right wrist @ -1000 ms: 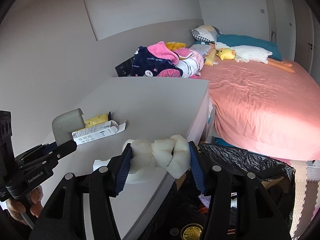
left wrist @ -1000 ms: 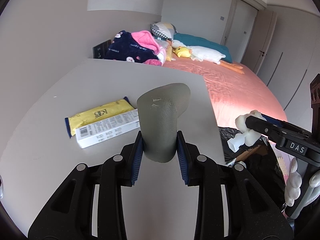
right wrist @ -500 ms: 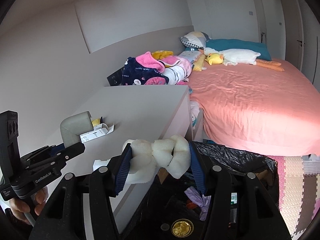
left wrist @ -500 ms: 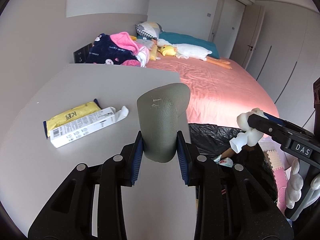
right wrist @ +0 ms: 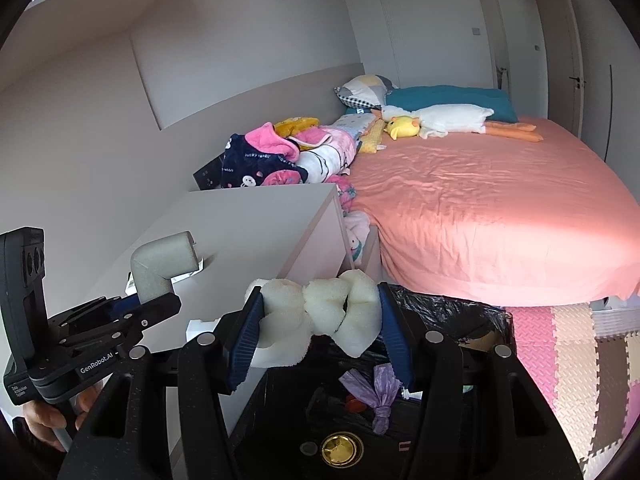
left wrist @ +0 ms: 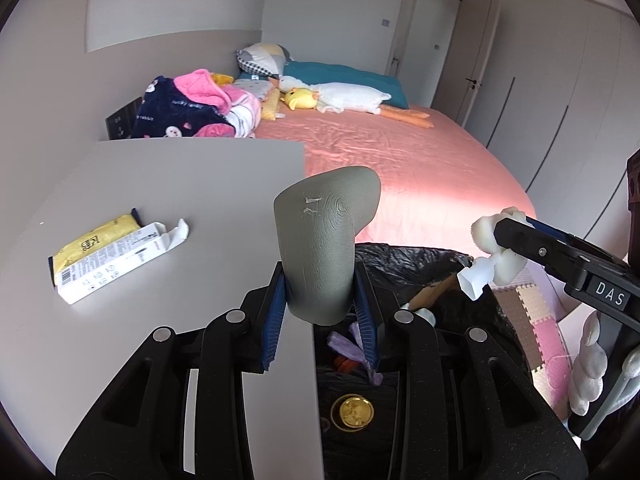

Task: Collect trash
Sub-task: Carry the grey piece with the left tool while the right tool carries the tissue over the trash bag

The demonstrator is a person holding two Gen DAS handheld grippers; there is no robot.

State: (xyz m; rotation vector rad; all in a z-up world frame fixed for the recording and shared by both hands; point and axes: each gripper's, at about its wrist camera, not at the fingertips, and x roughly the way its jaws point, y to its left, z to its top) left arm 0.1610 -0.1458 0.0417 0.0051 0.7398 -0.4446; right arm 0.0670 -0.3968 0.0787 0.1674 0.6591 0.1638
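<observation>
Desk (left wrist: 180, 184): one box (left wrist: 116, 260), one wrapper (left wrist: 96, 236).

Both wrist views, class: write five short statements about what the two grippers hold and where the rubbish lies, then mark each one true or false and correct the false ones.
1. The left gripper is shut on a grey bent foam tube. True.
2. The right gripper is empty. False: it is shut on a white crumpled foam piece.
3. A white carton lies beside a yellow wrapper on the grey cabinet top. True.
4. The black-lined bin holds nothing. False: a purple scrap and a gold round lid lie inside.
5. The white foam piece rests on the pink bed. False: it is held above the bin.
</observation>
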